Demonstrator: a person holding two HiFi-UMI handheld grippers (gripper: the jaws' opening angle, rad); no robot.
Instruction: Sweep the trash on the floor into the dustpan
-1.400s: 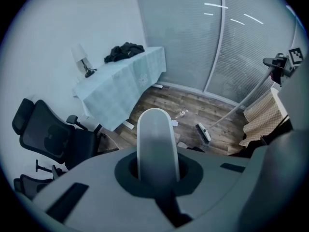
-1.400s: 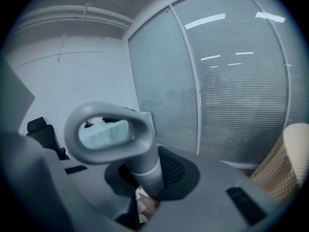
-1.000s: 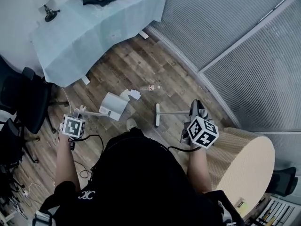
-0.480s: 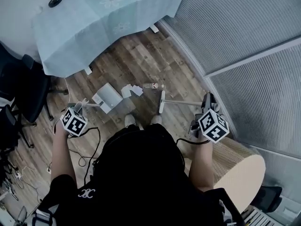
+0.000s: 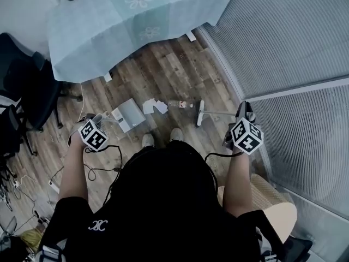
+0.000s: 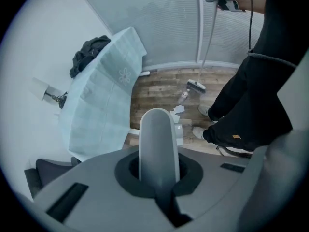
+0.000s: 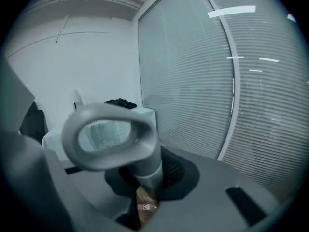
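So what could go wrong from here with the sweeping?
The bottle is round, so a push from the broom might send it rolling past the dustpan. The paper scraps are light and could slide under the pan's edge or scatter.

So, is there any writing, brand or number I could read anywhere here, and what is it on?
No text reads clearly anywhere.
Bottle: red label, too small to read.
Black shirt: white emblem near the shoulder, too blurred to read.
Marker cubes: black-and-white square patterns, no letters.
Trousers: small orange tag, too small to read.
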